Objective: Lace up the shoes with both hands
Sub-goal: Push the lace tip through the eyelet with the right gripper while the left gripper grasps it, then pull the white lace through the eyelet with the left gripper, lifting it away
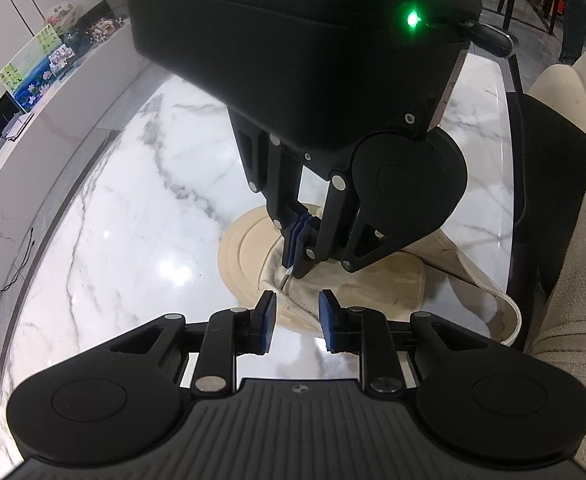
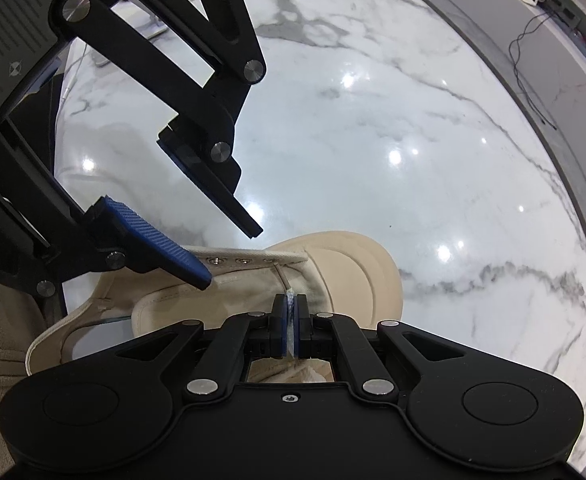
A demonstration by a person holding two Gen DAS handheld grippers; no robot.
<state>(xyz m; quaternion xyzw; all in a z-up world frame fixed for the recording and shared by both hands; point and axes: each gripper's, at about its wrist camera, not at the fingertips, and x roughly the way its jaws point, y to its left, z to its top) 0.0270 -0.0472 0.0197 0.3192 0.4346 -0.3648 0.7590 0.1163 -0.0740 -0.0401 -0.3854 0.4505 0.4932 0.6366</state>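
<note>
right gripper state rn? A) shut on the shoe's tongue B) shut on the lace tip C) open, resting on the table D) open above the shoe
B: the right gripper has its blue pads pressed together on the lace tip, which runs down to the beige shoe; the left gripper is the open one.

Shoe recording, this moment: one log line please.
shoe: beige, on marble table | right gripper: shut on lace tip | left gripper: open beside eyelet row | lacing unfinished
</note>
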